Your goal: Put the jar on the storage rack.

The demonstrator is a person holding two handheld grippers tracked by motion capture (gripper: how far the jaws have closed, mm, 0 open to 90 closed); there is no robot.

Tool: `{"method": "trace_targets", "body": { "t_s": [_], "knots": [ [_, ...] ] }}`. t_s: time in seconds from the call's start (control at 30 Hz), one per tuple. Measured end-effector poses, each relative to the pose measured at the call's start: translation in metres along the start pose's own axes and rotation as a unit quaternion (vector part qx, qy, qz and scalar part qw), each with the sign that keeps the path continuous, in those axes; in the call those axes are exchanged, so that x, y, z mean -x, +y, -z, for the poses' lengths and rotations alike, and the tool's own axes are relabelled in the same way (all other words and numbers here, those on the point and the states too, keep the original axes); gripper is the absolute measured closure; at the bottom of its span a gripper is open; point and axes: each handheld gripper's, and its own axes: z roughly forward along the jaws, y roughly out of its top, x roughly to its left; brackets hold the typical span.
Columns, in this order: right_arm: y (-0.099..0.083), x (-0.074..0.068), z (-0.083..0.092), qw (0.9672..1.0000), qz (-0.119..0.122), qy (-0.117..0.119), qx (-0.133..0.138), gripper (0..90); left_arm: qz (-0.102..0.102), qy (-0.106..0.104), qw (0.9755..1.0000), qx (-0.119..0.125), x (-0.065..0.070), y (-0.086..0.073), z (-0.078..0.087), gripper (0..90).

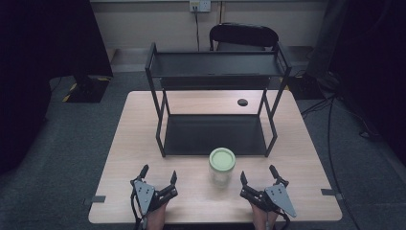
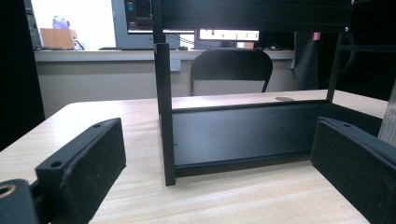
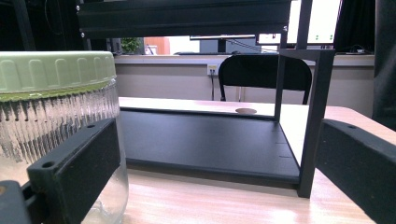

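Note:
A clear ribbed glass jar (image 1: 221,167) with a pale green lid stands upright on the wooden table (image 1: 134,139), just in front of a black two-tier metal shelf (image 1: 215,134). My left gripper (image 1: 158,173) rests near the table's front edge, left of the jar, jaws wide open and nothing between them (image 2: 215,163). On the jar's other side, my right gripper (image 1: 258,175) is open and empty too. In the right gripper view the jar (image 3: 56,116) stands close beside the left jaw, outside the gap (image 3: 215,163).
The shelf's lower tray (image 2: 233,135) lies flat on the table; its top tier (image 1: 215,64) is bare. A small dark disc (image 1: 242,102) sits in the tabletop behind the shelf. A black chair (image 1: 243,36) stands beyond the table's far edge.

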Motion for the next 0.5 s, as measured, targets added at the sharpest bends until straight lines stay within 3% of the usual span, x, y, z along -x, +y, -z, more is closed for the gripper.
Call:
{"method": "trace_targets", "body": {
  "t_s": [0.33,0.5],
  "knots": [
    [0.0000,-0.0013,0.0001,1.0000,0.006,-0.001,-0.001,0.0,0.000,-0.002,1.0000,0.002,0.0000,-0.0001,0.0002,2.9],
    [0.0004,-0.0013,-0.0003,0.9999,0.009,0.010,-0.007,0.0,0.000,-0.002,1.0000,0.002,0.0000,-0.0001,0.0002,2.7]
  ]
}}
